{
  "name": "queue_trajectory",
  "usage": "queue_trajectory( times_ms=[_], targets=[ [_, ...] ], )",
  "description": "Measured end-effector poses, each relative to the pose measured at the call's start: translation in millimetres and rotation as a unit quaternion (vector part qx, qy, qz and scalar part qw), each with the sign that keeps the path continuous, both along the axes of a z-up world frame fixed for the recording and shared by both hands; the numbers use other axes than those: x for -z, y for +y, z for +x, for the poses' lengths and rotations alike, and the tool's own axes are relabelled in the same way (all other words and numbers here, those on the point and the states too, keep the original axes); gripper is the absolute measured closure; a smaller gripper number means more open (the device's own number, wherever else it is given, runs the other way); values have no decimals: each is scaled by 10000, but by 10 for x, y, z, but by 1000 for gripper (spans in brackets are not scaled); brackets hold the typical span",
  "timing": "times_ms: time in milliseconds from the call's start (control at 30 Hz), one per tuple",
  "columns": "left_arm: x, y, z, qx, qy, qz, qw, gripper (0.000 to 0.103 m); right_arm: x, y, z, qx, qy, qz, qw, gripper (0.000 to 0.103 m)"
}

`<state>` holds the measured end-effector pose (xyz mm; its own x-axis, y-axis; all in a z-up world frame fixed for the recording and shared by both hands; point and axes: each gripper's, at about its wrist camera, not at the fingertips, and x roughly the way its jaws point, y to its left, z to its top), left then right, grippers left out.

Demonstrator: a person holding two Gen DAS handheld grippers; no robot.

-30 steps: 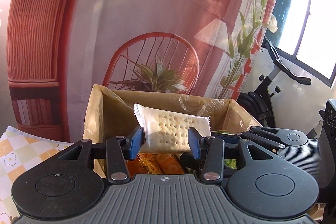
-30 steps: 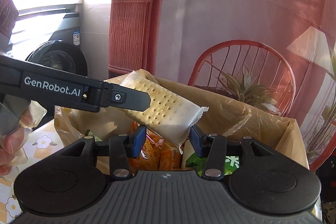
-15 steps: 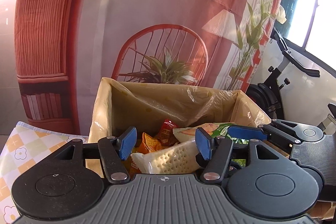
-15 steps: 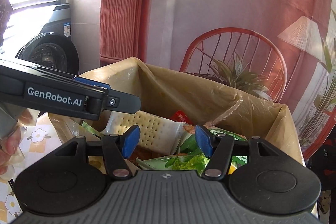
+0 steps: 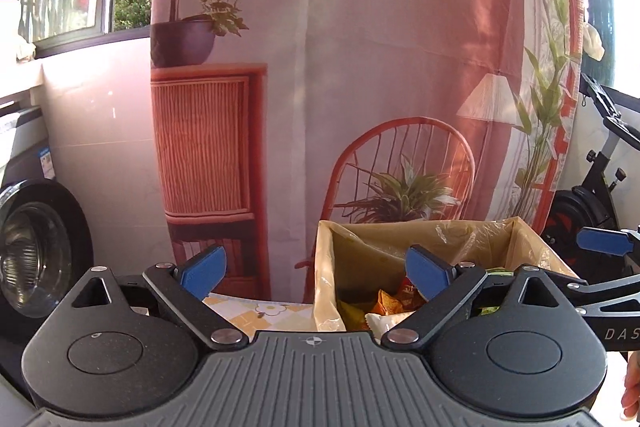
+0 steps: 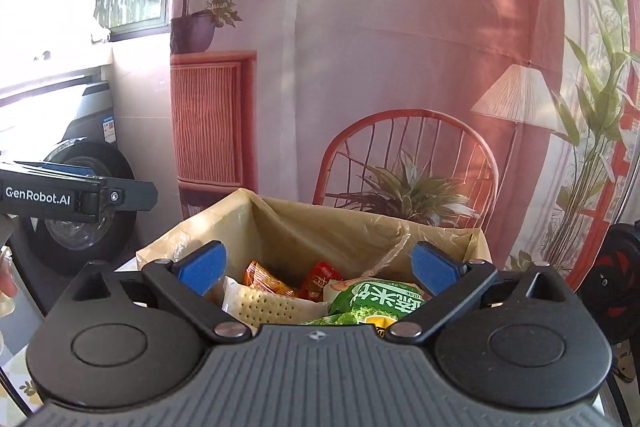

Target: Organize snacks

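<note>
Both tools, left and right, gape over one box.

- Matt black plastic on left gripper, ribbed grey casing, smooth blue pads, small shiny metal rivets.
- Same finish on right gripper.
- Brown cardboard box, lined with thin, crinkled, glossy plastic film.
- Glossy green snack bag; clear shiny wrapper over cracker pack.
- Soft printed cloth backdrop, faintly creased.
</note>
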<state>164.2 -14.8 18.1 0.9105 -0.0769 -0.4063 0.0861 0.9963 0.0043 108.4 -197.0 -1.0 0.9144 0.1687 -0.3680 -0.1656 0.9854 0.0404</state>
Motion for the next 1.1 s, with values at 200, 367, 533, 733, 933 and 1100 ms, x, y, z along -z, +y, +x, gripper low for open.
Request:
queue_trajectory(
  times_ms=[200,367,533,733,933,1100],
  targets=[
    [-219,105,-378,-167,-214,52,9996,5,-225,-4,-277,55,-257,404,9988,0],
    [-263,130,-564,-381,-87,190,9991,5,-274,-38,-443,61,-323,735,9968,0],
    [-217,165,-646,-531,-26,196,9984,5,-260,-49,-524,11,-269,844,9961,0],
    [-176,169,-674,-618,34,236,9978,6,-249,-24,-564,-26,-261,790,9965,0],
    [-173,180,-700,-636,54,230,9977,6,-257,-38,-583,62,-338,759,9965,0],
    [-183,173,-702,-647,36,215,9977,6,-255,-53,-603,82,-363,725,9967,0]
  ],
)
